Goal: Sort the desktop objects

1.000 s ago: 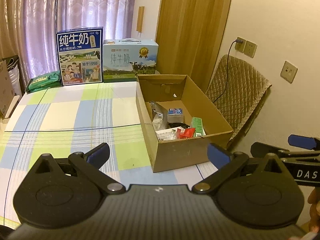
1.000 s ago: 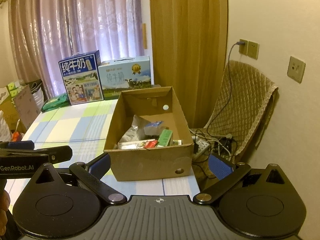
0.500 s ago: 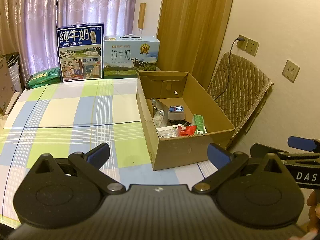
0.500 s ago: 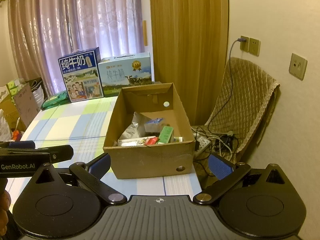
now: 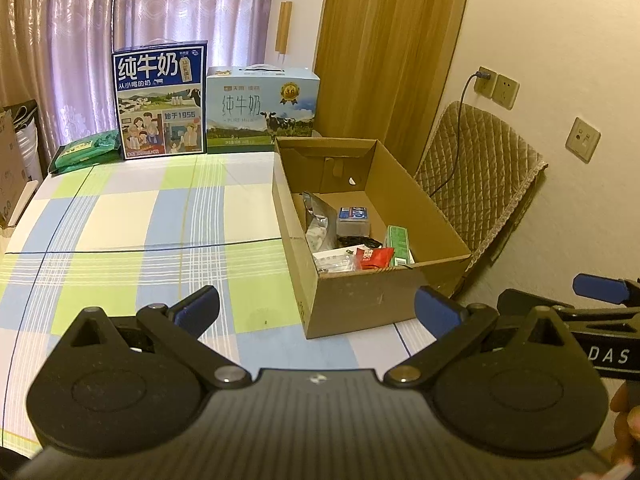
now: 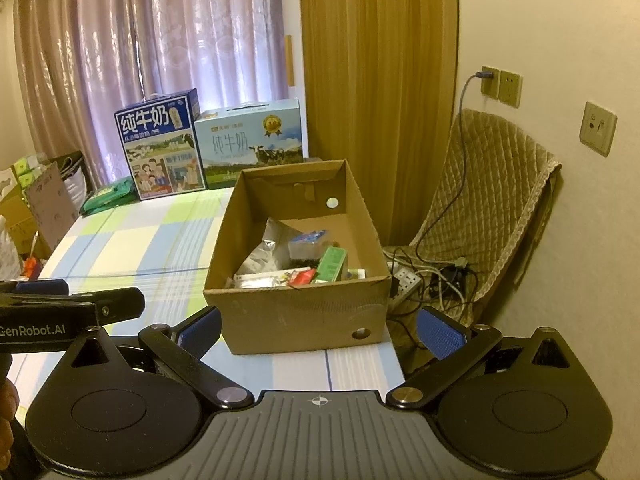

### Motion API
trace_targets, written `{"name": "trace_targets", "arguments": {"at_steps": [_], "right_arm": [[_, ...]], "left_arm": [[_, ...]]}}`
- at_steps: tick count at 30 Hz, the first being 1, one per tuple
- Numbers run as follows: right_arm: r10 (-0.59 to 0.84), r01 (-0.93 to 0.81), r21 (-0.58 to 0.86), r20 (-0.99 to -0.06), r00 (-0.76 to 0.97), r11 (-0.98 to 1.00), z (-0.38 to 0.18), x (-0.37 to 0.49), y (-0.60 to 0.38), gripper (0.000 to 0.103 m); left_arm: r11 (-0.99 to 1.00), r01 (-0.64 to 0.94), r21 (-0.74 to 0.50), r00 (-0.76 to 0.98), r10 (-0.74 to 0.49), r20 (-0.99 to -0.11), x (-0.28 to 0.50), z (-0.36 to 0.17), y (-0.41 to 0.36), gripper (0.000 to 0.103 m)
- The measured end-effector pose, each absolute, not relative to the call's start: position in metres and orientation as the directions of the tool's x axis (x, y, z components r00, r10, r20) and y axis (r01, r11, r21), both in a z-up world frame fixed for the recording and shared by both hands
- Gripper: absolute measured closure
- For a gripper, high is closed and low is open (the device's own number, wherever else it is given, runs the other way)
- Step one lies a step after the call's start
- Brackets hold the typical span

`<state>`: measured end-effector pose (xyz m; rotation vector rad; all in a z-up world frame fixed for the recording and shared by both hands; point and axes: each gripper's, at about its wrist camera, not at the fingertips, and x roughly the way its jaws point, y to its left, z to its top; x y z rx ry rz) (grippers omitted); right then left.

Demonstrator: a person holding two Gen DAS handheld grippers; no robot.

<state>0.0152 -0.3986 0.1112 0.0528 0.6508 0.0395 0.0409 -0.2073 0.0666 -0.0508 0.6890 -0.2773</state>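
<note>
Both hand-held grippers, left (image 5: 316,308) and right (image 6: 318,328), hang spread and empty low in frame, since the cardboard box (image 5: 360,296) at centre already holds the clutter.

Cardboard box (image 5: 360,304) on table (image 5: 120,220), right edge

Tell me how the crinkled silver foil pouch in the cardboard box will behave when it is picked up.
The crinkled silver foil pouch leans creased against the brown cardboard box wall, so it probably flexes and sags rather than staying stiff. Its shiny film looks slippery; a pinch may slide. It seems light, though its contents are hidden. Small packets lie against its base and may shift.
</note>
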Motion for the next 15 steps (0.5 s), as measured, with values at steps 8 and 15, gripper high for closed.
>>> {"name": "trace_targets", "arguments": {"at_steps": [8,15], "right_arm": [[0.051,-0.019,0.060,-0.602,0.797,0.998,0.1130,0.0175,-0.4003,0.002],[0.052,-0.019,0.060,-0.601,0.797,0.998,0.1134,0.0178,-0.4002,0.002]], "left_arm": [[0.962,0.237,-0.137,0.738,-0.270,-0.618,0.0416,0.0678,-0.2083,0.001],[0.963,0.233,-0.138,0.739,-0.267,-0.618,0.0425,0.0673,-0.2081,0.001]]}}
